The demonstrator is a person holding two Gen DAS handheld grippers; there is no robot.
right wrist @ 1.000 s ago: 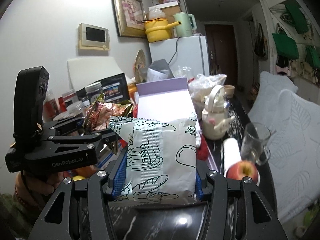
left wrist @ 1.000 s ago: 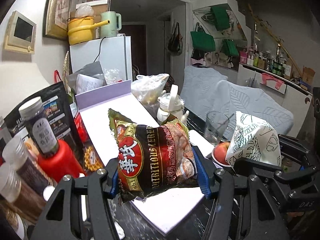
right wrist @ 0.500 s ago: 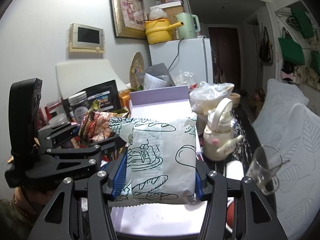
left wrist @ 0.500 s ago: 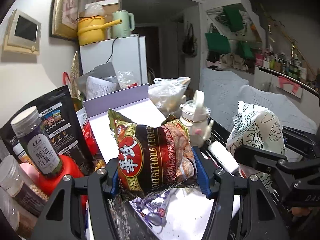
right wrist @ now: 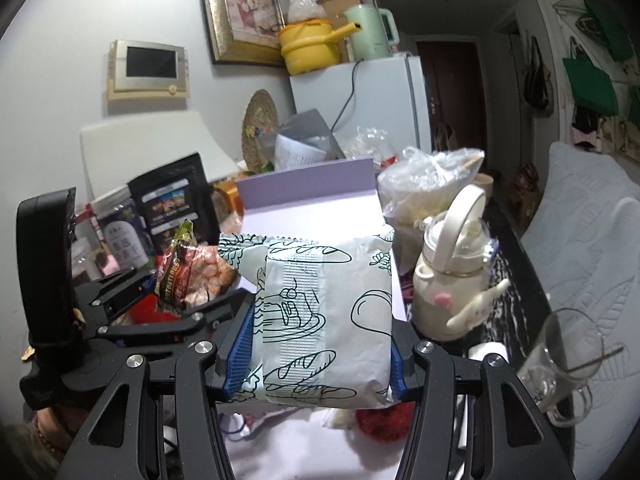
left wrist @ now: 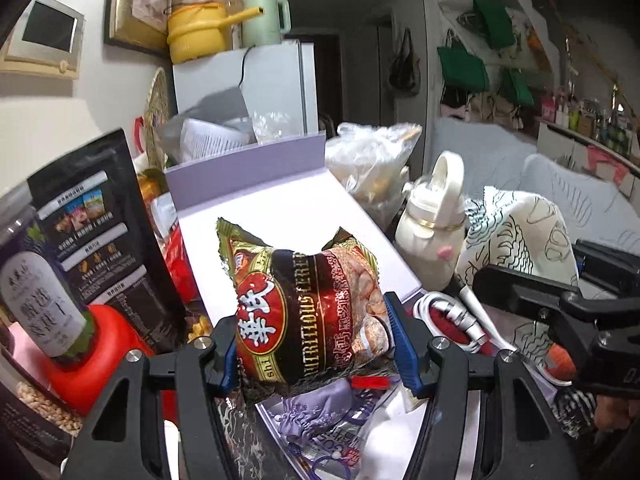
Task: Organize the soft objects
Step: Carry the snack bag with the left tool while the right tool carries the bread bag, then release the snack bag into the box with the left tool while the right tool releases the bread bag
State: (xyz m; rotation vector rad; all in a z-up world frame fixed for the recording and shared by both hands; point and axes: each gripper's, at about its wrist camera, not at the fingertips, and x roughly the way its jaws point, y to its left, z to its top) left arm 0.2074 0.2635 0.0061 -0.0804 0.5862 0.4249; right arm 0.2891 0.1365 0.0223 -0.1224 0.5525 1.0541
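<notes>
A dark red cereal packet (left wrist: pixel 308 312) stands upright, long axis vertical, torn top up, pinched in the left claw (left wrist: pixel 314 346). Beside it, the right claw (right wrist: pixel 320 350) pinches an upright white bread-print bag (right wrist: pixel 326 320). Both hang above an open lilac box (left wrist: pixel 280 196), beyond the claws.

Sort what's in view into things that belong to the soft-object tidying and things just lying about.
Job:
left gripper
cereal snack bag
right gripper
bread-print bag
lavender box

Lying about:
white teapot
glass mug
red-lidded jar
black pouch
</notes>
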